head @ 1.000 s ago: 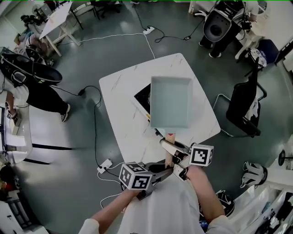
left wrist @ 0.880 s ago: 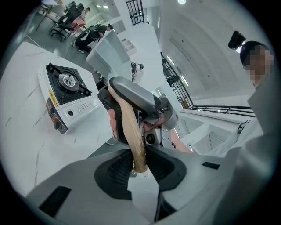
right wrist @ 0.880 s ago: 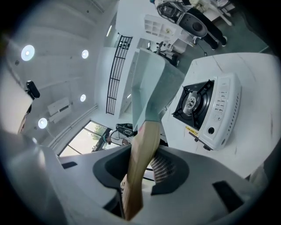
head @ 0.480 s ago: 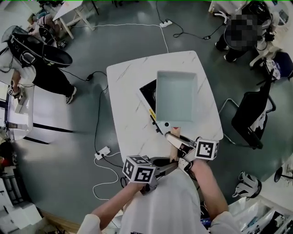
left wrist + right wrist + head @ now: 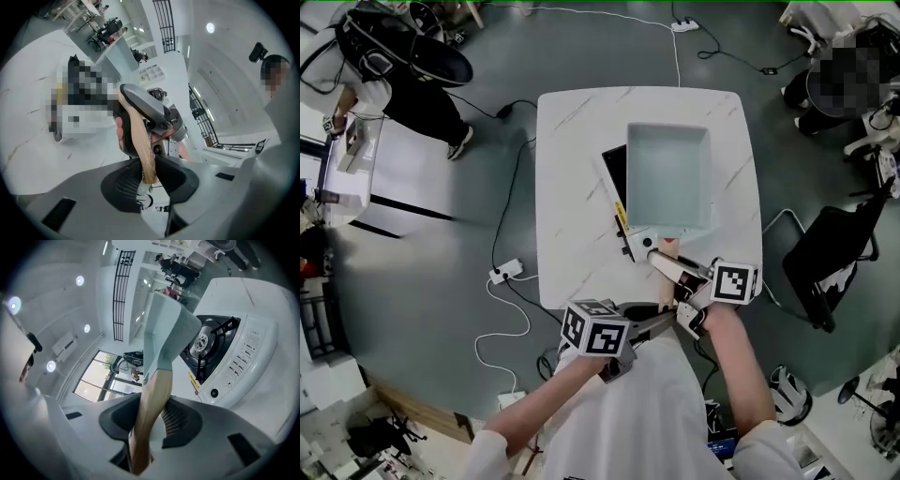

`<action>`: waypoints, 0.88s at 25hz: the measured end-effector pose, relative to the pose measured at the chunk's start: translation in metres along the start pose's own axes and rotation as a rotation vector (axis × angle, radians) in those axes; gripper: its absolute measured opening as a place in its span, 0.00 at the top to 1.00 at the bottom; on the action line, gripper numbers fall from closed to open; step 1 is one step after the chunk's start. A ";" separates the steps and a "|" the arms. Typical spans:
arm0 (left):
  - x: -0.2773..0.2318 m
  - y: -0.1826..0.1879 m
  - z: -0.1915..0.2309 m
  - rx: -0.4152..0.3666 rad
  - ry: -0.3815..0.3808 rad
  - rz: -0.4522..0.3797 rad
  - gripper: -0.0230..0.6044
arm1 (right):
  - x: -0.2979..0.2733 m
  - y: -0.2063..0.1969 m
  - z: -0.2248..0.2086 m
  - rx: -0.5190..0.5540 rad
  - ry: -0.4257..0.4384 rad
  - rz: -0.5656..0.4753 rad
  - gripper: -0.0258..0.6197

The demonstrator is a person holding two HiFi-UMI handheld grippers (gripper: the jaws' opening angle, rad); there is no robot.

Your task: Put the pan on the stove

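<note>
A square pale teal pan (image 5: 670, 178) hangs over the stove (image 5: 615, 171), which stands on the white marble table (image 5: 572, 187). The pan's wooden handle (image 5: 667, 247) points toward me. My right gripper (image 5: 664, 268) is shut on the handle close to the pan. My left gripper (image 5: 664, 317) is shut on the handle's near end. In the right gripper view the handle (image 5: 152, 413) runs between the jaws up to the pan (image 5: 164, 333), with the stove's black burner (image 5: 206, 341) and white control panel (image 5: 243, 357) below to the right. In the left gripper view the handle (image 5: 146, 159) sits between the pads.
The table's near edge lies just in front of my grippers. A power strip (image 5: 506, 274) and cables lie on the floor to the left. A person in dark clothes (image 5: 403, 75) stands at the upper left. A black chair (image 5: 834, 253) is at the right.
Both grippers have moved together with the pan, still shut on its handle. The pan now lies lower and squarer over the stove. The head view has shifted over the table.
</note>
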State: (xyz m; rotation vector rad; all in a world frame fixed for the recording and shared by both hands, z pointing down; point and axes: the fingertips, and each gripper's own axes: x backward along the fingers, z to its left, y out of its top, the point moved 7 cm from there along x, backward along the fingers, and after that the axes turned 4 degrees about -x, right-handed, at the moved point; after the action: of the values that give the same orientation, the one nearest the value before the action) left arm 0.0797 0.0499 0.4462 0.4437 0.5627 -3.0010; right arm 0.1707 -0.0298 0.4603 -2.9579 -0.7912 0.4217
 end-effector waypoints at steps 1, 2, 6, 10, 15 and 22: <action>-0.005 0.000 0.003 0.015 0.002 -0.018 0.81 | 0.000 0.003 -0.005 0.003 0.000 0.019 0.75; -0.010 0.000 0.006 0.027 0.007 -0.033 0.82 | 0.000 0.006 -0.010 -0.001 0.000 0.035 0.75; -0.028 0.001 0.016 0.056 0.033 -0.073 0.82 | -0.001 0.017 -0.027 -0.025 0.020 0.087 0.75; -0.043 0.002 0.027 0.089 0.057 -0.105 0.82 | -0.005 0.024 -0.043 -0.030 0.016 0.150 0.75; -0.058 0.003 0.042 0.130 0.081 -0.148 0.82 | -0.012 0.033 -0.062 -0.013 0.020 0.226 0.75; -0.077 0.011 0.057 0.190 0.100 -0.212 0.82 | -0.020 0.051 -0.079 0.001 0.045 0.302 0.75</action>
State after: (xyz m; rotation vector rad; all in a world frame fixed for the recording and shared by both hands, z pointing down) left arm 0.1391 0.0190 0.5157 0.5832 0.3510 -3.2671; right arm 0.1999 -0.0823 0.5354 -3.0804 -0.3378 0.3656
